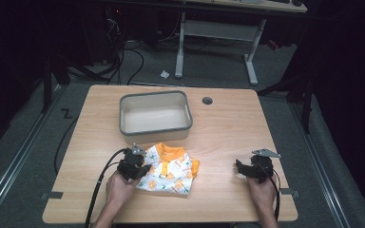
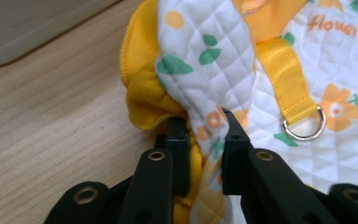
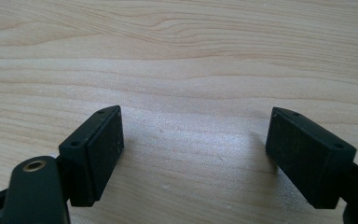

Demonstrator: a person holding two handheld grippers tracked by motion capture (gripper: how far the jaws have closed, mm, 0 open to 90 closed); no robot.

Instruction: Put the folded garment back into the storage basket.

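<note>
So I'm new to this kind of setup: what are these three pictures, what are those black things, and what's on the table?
No robot here: a person holds hand-held tongs in each hand. One picture looks down from above the wooden table; the other two come from cameras riding on each pair of tongs, looking along their black jaws. On the table lie a small quilted garment, white with orange flowers and yellow trim, and behind it a grey tub, apparently empty. The left tongs are shut on a fold of the garment's edge. The right tongs are open above bare wood, holding nothing.

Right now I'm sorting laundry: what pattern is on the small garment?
White quilted garment with orange flowers, green leaves, yellow trim; clearest in the left gripper view.
</note>
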